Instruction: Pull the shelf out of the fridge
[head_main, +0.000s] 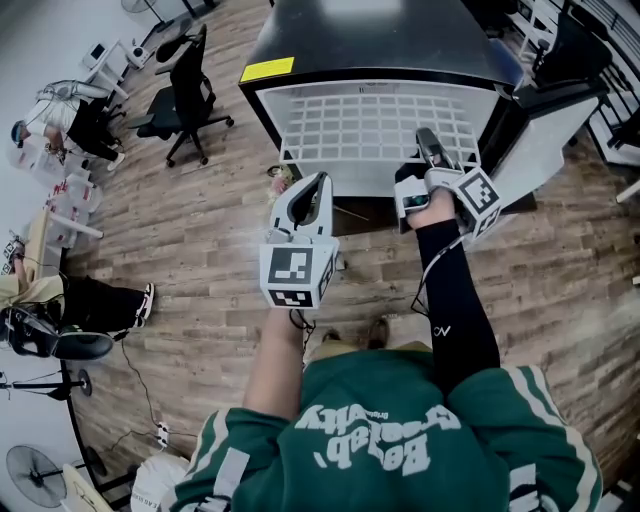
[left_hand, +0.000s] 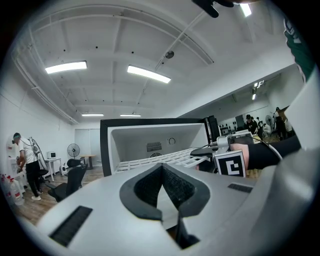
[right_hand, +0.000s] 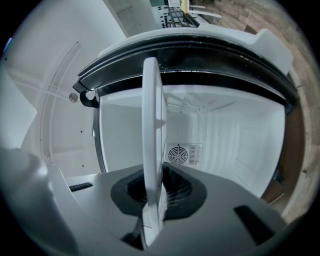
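Observation:
The fridge (head_main: 370, 40) stands open in front of me, black on top. Its white grid shelf (head_main: 370, 125) sticks out of the opening. My right gripper (head_main: 428, 148) is shut on the shelf's front edge near the right end. In the right gripper view the shelf (right_hand: 152, 130) runs edge-on between the jaws of that gripper (right_hand: 151, 200), with the white interior behind. My left gripper (head_main: 315, 188) hangs shut and holding nothing, just short of the shelf's left front corner. From the left gripper (left_hand: 162, 192) I see the shelf (left_hand: 160, 159) and the right gripper (left_hand: 222, 150).
The fridge door (head_main: 545, 140) is swung open at the right. A black office chair (head_main: 180, 95) stands to the left on the wooden floor. People sit at the far left (head_main: 70, 115), and a floor fan (head_main: 30, 470) stands at the bottom left.

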